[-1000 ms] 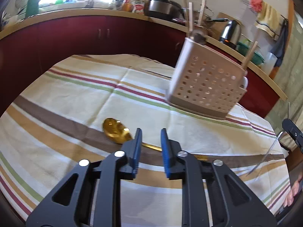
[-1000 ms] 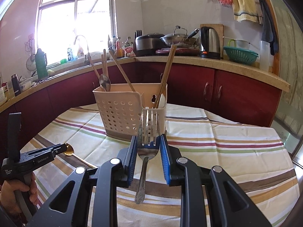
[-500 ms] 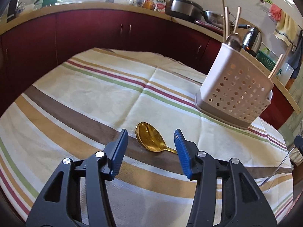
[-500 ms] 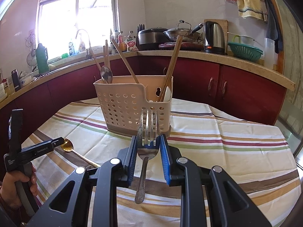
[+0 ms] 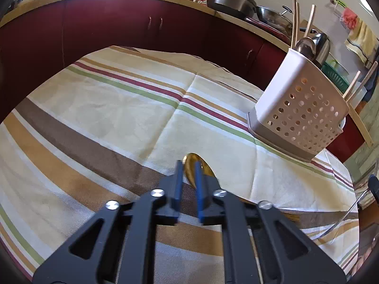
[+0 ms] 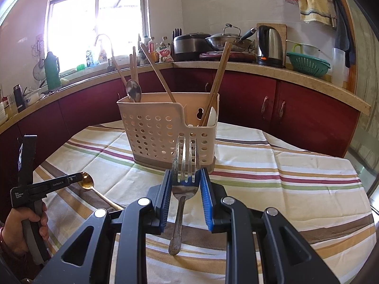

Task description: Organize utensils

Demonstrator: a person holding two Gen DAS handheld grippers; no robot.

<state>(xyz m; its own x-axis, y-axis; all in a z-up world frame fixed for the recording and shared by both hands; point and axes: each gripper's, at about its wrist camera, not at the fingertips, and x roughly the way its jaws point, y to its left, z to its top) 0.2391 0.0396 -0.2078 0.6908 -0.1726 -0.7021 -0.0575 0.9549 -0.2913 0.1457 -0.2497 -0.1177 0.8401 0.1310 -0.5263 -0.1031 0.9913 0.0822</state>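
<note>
**A:** Far left first. What's the left claw doing?

**B:** A hand holds it low over the striped cloth. Its jaws have just been closing and now stand nearly together. Its tip is at the bowl of the gold spoon.

**A:** Has it got the spoon?

**B:** I can't tell. From its own camera, the bowl shows in the slit between the blue pads and just to the right of them. The spoon lies on the cloth with its handle running back toward the near edge. Whether the pads actually pinch the rim isn't clear.

**A:** And the middle?

**B:** The rack stands upright on the cloth, beyond the spoon and to its right. Its left compartment holds a steel spoon, bowl up, and some chopsticks. More chopsticks lean in the right compartment.

**A:** The right claw?

**B:** It's clamped on the fork. The pads press the sides of the fork's head, the tines point up in front of the rack, and the handle hangs free below. The fork is off the cloth, on the near side of the rack and not touching it.
</note>
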